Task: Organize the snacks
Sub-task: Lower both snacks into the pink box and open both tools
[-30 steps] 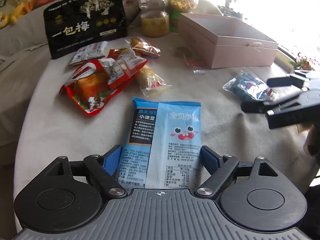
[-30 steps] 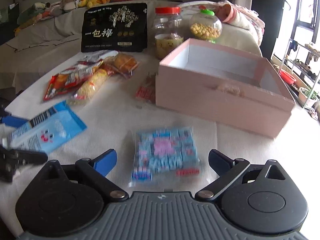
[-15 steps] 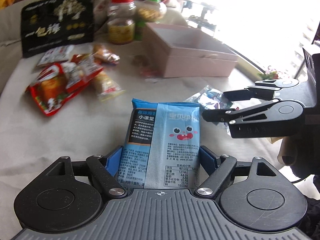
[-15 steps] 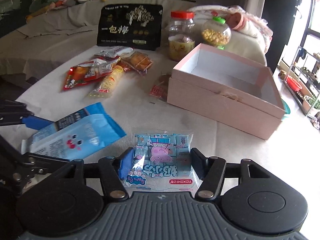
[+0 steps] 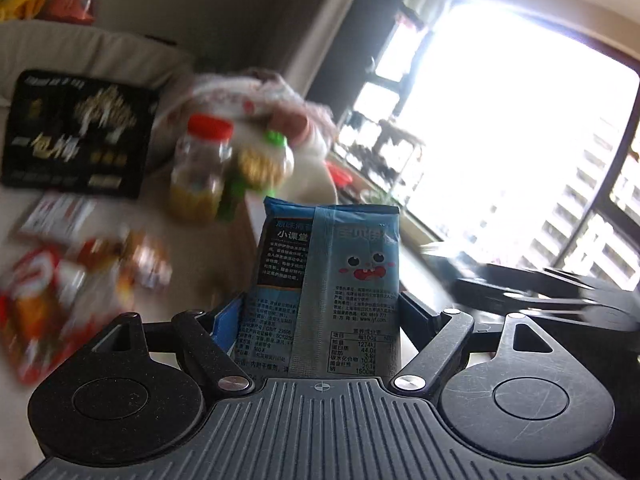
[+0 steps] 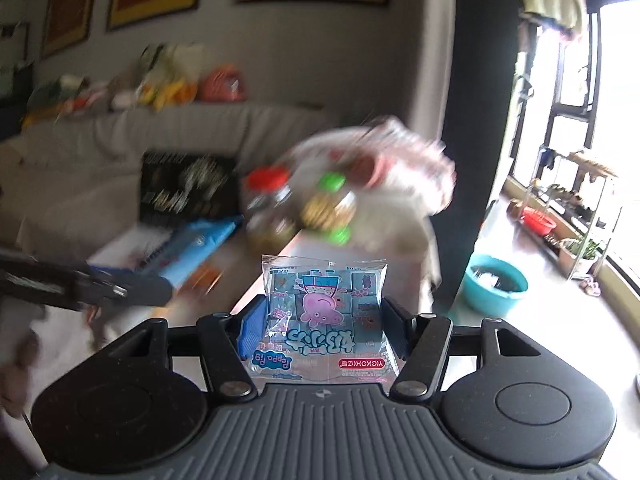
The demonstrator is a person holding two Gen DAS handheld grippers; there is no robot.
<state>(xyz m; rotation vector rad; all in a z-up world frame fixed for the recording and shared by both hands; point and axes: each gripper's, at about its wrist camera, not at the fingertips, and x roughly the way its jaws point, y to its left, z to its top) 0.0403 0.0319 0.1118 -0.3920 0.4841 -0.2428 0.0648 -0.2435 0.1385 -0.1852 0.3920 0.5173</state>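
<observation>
In the left wrist view my left gripper (image 5: 322, 312) is shut on a blue snack packet (image 5: 328, 276) with a cartoon face, held upright above the table. My right gripper (image 6: 324, 316) is shut on a clear Peppa Pig candy bag (image 6: 324, 312), lifted off the cloth. The right gripper (image 5: 520, 292) shows as a dark blur at the right of the left wrist view. The left gripper (image 6: 92, 284) with its blue packet (image 6: 192, 248) appears at the left of the right wrist view. The pink box is mostly hidden behind the held packets.
Behind stand a red-lidded jar (image 5: 202, 172), a green-lidded jar (image 5: 260, 168) and a black snack bag (image 5: 76, 132). Red and orange snack packets (image 5: 52, 300) lie blurred at the left. A teal basin (image 6: 496, 284) sits on the floor by the window.
Both grippers have risen off the table and tilted up with their packets. The right gripper's jaws closed onto the candy bag, which lay loose on the cloth a second ago.
</observation>
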